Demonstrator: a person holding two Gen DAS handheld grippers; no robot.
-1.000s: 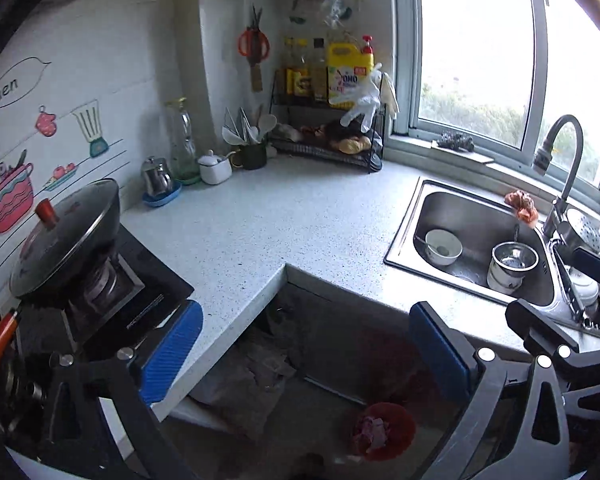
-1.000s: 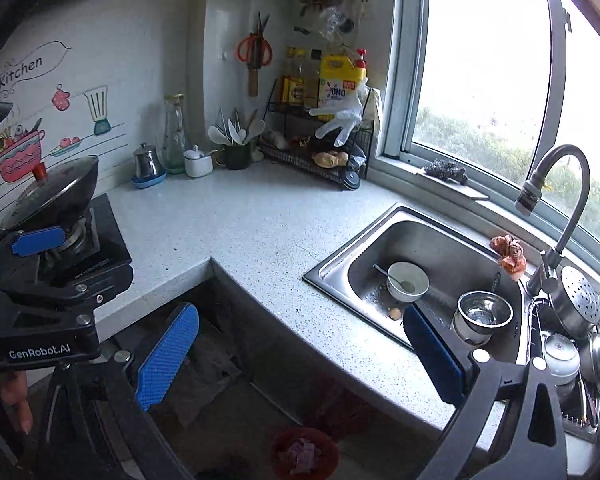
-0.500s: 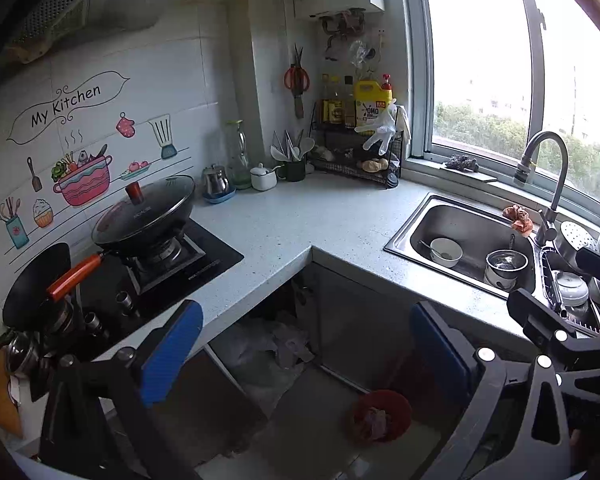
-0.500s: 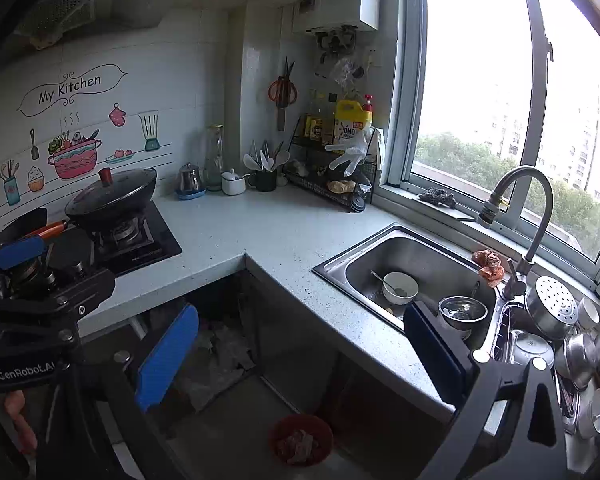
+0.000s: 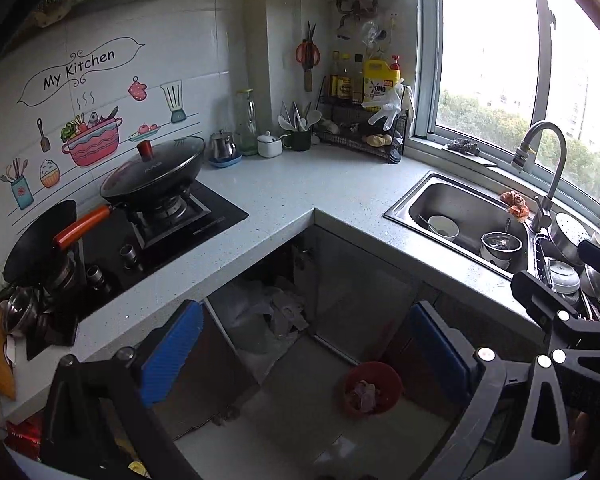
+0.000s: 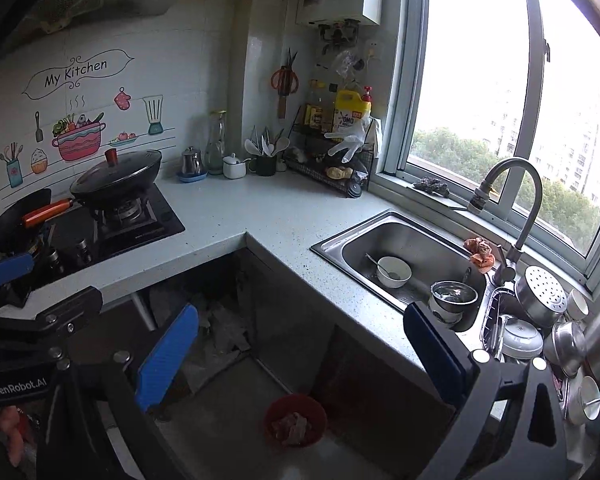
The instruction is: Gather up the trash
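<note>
A red bin [image 5: 373,389] of crumpled trash [image 5: 363,395] sits on the floor at lower centre of the frame, between and below the spread blue fingers of the empty left gripper [image 5: 306,350]; the right gripper [image 6: 300,354] likewise gapes, holding nothing.

L-shaped speckled countertop [image 5: 300,196] carries hob [image 5: 168,232] at frame left, wire rack [image 5: 360,140] at upper centre, sink [image 5: 460,216] at right; red bin [image 5: 374,388] on floor [image 5: 300,432] below.
</note>
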